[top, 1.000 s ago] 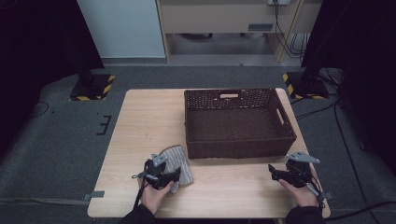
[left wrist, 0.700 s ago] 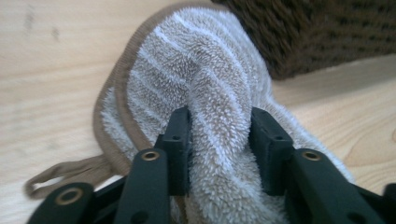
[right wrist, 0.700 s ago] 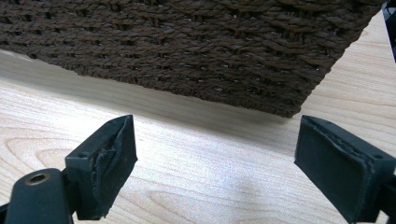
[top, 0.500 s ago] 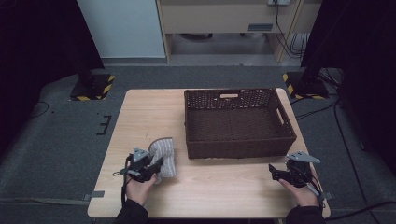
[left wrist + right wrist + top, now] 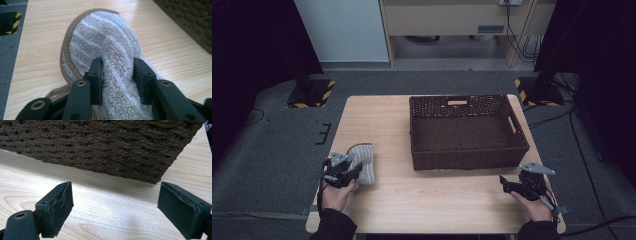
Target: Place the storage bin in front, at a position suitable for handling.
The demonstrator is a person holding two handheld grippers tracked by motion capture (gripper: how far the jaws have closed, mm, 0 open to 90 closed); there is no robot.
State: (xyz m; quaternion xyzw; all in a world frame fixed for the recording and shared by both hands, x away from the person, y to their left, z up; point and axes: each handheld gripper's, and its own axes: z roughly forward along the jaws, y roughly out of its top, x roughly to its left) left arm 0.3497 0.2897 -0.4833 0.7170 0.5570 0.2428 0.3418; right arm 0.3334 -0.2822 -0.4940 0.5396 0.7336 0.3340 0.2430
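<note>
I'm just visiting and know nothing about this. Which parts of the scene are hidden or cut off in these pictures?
- Towel, left gripper view: its near end runs under the left gripper and off the bottom edge.
- Basket, right gripper view: the top edge cuts off its rim and inside.
- Right gripper, high view: too small and dark to judge its jaws; the right gripper view shows them apart.
- Table, high view: the person's sleeves cover parts of its near edge.

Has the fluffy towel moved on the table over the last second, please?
Yes. Clamped in the left gripper, the towel has slid left, away from the basket, toward the table's left edge.
</note>
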